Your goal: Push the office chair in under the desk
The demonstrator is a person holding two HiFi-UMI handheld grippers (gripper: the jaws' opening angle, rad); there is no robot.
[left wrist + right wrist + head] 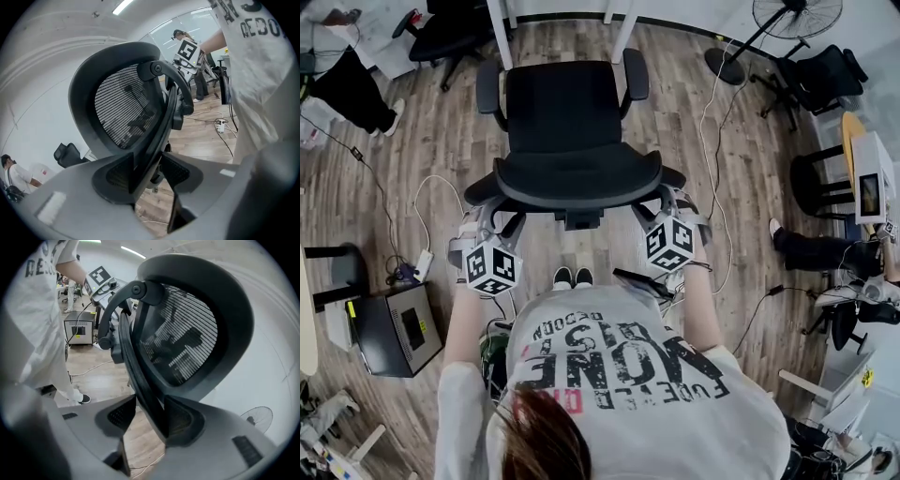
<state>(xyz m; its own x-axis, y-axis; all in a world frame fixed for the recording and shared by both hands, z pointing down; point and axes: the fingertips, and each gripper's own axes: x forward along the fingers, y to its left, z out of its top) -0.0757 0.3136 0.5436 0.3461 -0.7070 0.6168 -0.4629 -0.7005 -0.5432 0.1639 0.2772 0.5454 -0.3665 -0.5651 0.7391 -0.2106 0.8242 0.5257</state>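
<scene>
The office chair (567, 122) is filling the lane ahead of you. Its backrest rim (572, 192) is running between the parted jaws of your left claw (146, 174) and right claw (147, 420), leaving hardly any room inside either. Beyond the seat, the surface's two white legs (500, 28) are framing a narrow gap, with the armrests (487, 89) sitting close to them. Wood floor (441, 141) is lying open on both sides, though a white cable (416, 211) and power strip (424, 265) are trailing on your left and another cable (704, 122) is running along your right.

Wood floor (441, 155); fan (797, 17), spare chairs (820, 80) in bkgd.
</scene>
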